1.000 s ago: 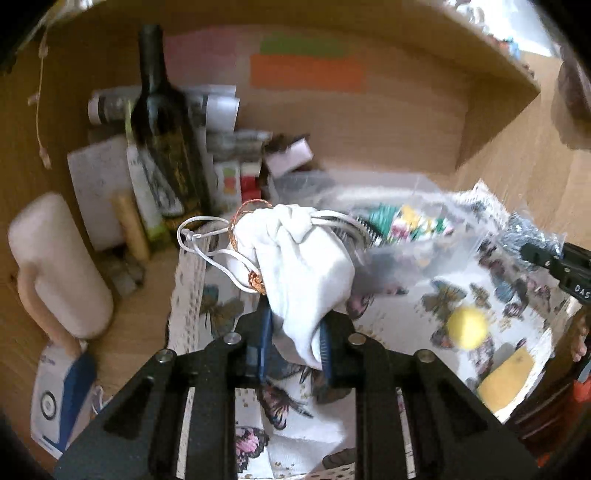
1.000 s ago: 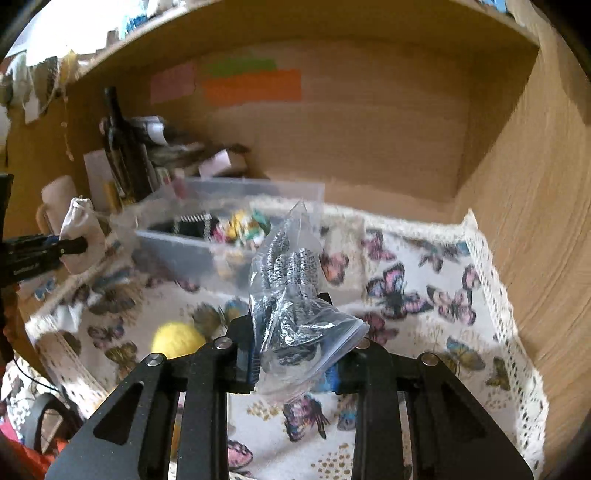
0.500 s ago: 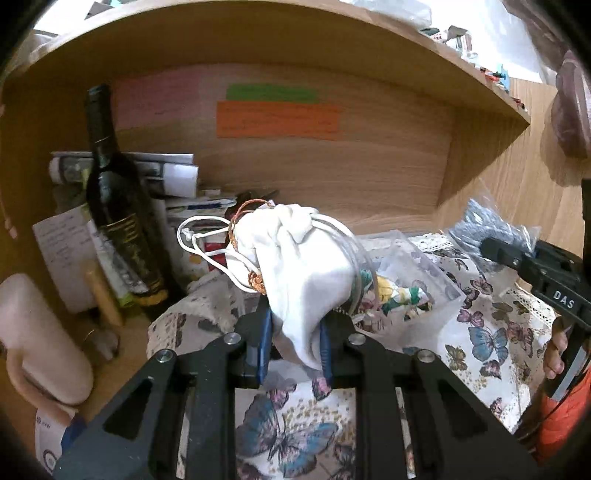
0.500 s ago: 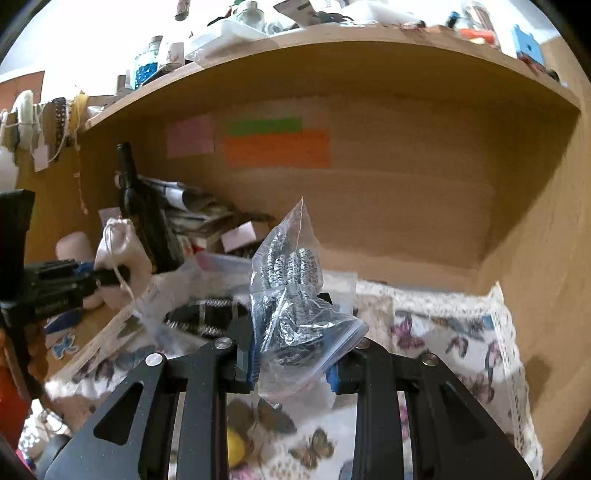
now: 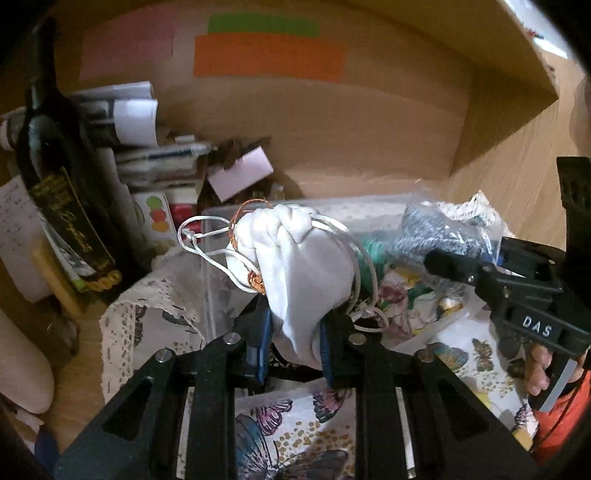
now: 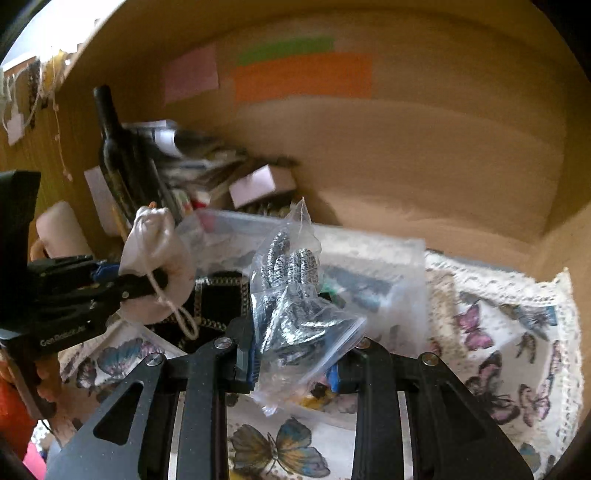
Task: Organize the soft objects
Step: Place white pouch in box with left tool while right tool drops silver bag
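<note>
Left gripper (image 5: 293, 339) clamps your white pouch (image 5: 299, 266) and right gripper (image 6: 291, 362) pinches the glove bag (image 6: 295, 295), both held over the clear bin (image 6: 388, 258), so you seem mid-delivery; next, lower each inside before you let go.

Ahead of you rises a wooden back wall (image 5: 369, 122) carrying a pink note (image 6: 190, 72), a green strip (image 5: 263, 25) and an orange strip (image 5: 269, 59). A shelf board (image 5: 517, 48) runs overhead. Below you a butterfly-print cloth (image 6: 498, 332) covers the counter (image 5: 77, 373). The light is warm and dim.
</note>
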The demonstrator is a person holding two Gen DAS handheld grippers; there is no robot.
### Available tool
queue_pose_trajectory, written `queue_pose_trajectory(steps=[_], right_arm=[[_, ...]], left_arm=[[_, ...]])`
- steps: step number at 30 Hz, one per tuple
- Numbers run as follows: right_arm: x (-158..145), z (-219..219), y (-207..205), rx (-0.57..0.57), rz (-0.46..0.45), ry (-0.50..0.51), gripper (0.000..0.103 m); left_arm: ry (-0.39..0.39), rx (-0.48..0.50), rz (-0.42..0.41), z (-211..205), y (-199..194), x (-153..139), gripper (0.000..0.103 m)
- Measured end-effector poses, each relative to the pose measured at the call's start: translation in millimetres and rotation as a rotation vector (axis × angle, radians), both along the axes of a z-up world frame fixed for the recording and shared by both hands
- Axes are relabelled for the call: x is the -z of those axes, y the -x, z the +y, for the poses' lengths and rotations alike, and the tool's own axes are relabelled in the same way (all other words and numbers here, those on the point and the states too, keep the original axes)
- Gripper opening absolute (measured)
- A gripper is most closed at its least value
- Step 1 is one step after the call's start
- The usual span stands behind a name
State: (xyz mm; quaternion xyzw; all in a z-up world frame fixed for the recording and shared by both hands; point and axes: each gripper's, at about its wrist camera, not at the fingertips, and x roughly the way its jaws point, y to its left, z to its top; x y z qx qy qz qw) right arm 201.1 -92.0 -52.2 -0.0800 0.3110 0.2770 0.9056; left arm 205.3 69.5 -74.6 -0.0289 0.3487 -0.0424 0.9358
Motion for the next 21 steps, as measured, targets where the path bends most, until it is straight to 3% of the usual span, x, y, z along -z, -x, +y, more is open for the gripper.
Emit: queue_pose_trajectory(steps=[3, 6, 8, 9, 11, 15, 21], right_arm=[[11.7, 5.8, -1.1, 0.008, 0.003, 0.053, 0.029], [17.6, 7.3, 1.1, 0.011, -0.006, 0.098, 0.042], [17.0, 6.2, 2.5, 0.018, -0.017, 0.109, 0.057], [16.4, 8.4, 2.6, 0.021, -0.028, 0.113, 0.061], [10.9, 6.9, 7.7, 0.032, -0.062, 0.117, 0.071], [-1.6, 1.7, 19.8, 0.046, -0.11, 0.109, 0.082], [-18.9, -11.8, 59.2, 0.041, -0.16, 0.08, 0.083]], left_arm=[[-0.005, 0.001, 0.026, -1.6, -5.8, 7.8, 0.024], [-0.007, 0.007, 0.038, -4.4, -3.5, 9.5, 0.035], [-0.017, 0.004, 0.027, -6.1, 0.9, 5.5, 0.051], [-0.021, 0.001, 0.012, -7.1, 4.8, 2.5, 0.065], [-0.033, -0.007, -0.023, -8.8, 13.9, -4.3, 0.075], [-0.051, -0.002, -0.064, -13.6, 33.6, -20.1, 0.099], [-0.069, 0.018, -0.127, -24.9, 65.6, -32.6, 0.103]])
